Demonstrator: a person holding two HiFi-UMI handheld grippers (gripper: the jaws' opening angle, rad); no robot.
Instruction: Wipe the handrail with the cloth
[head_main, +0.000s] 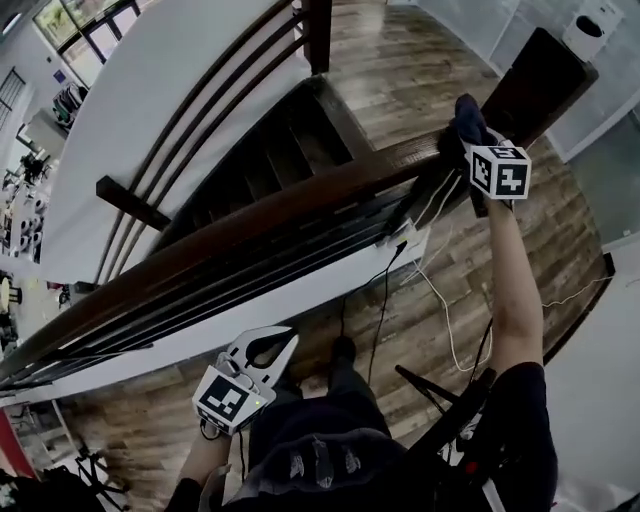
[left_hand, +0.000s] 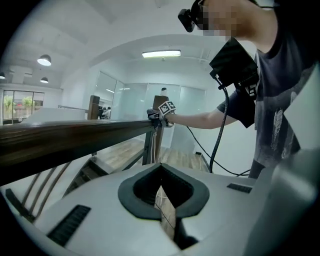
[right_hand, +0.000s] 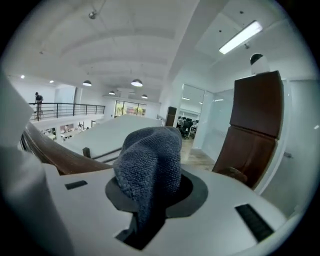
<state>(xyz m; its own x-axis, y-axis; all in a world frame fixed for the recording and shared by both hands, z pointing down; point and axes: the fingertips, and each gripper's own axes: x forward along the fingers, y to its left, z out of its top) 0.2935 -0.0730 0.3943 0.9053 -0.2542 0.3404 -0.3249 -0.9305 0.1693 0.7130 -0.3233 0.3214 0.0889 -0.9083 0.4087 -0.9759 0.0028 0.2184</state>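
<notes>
Your right gripper (head_main: 468, 145) is up at the upper right of the head view, jaws clamped on the dark cloth (head_main: 467, 115), which sits against the top of the handrail (head_main: 250, 225). Your left gripper (head_main: 262, 352) hangs low at centre, off the rail, jaws nearly together with nothing between.

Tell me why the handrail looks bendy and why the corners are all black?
In the head view, the wide lens bows the handrail into a curve. In the left gripper view, the round lens leaves black corners and the ceiling light glares white. The right gripper view has the same black rim, and the cloth looks huge because it sits close to the camera.
</notes>
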